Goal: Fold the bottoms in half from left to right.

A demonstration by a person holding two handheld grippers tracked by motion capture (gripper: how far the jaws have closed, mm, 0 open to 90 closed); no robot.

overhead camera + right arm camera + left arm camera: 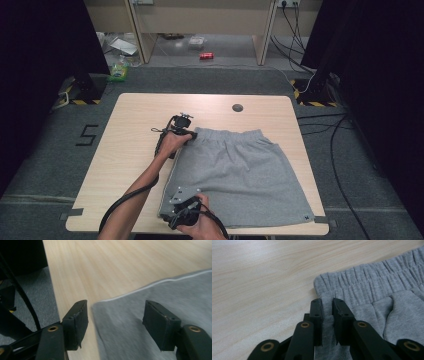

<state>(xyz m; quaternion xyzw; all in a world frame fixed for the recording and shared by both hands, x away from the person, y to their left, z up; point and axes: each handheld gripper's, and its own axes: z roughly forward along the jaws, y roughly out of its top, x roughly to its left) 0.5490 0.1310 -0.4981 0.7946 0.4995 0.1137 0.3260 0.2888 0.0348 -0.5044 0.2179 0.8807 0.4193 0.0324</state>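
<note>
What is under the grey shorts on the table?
The grey shorts lie flat on the wooden table, with bare wood around them. Whether anything lies beneath the cloth cannot be seen, because it covers that area.

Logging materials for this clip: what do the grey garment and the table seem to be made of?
Grey garment: soft knit, probably cotton jersey or fleece; matte heathered surface, gathered elastic waistband. Table: pale wood-grain top, likely laminate; smooth with a faint sheen.

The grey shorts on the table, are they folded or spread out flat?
Spread flat: the grey shorts lie open on the table, elastic waistband at the far side and hem toward the person, with no layer turned over.
</note>
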